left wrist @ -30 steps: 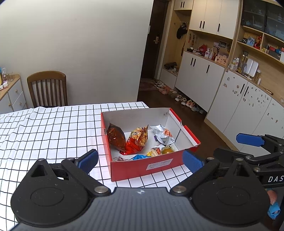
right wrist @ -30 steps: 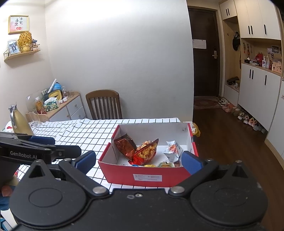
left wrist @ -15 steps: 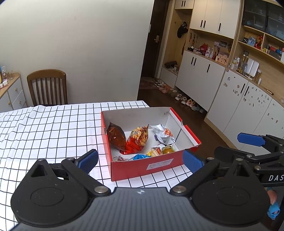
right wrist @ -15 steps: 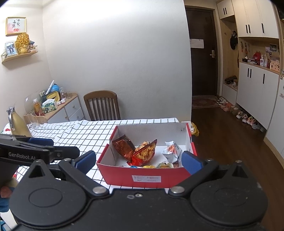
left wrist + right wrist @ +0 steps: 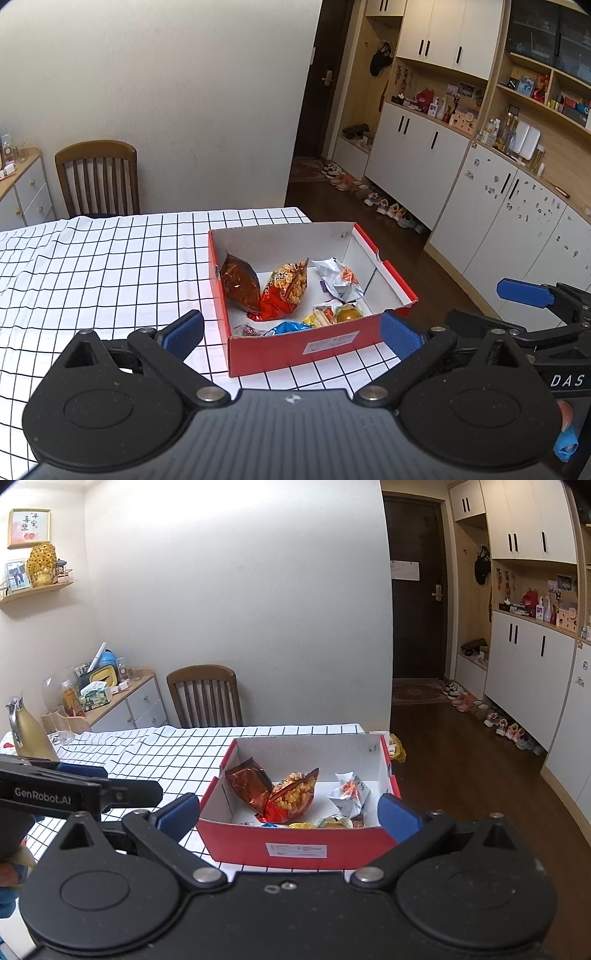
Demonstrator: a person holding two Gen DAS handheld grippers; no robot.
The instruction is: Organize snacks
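Note:
A red cardboard box [image 5: 325, 347] [image 5: 295, 843] with a white inside stands at the table's right end. In it lie a dark brown foil bag [image 5: 240, 286] [image 5: 249, 784], a red-orange snack bag [image 5: 286, 291] [image 5: 291, 797], a white packet [image 5: 338, 282] [image 5: 349, 794] and several small snacks [image 5: 332, 315] at the near side. My left gripper [image 5: 291, 332] is open and empty, held near the box's front wall. My right gripper [image 5: 288, 814] is open and empty, also in front of the box. Each gripper shows at the edge of the other's view.
The table has a white cloth with black grid lines [image 5: 92, 266]. A wooden chair [image 5: 98, 177] [image 5: 205, 696] stands at the far side. A sideboard with bottles and clutter [image 5: 107, 701] is at the left. White cabinets [image 5: 417, 162] and shoes on the floor [image 5: 384, 206] are at the right.
Both grippers have drawn back and risen slightly; the box sits a little lower and farther in both views. Nothing in the box has moved.

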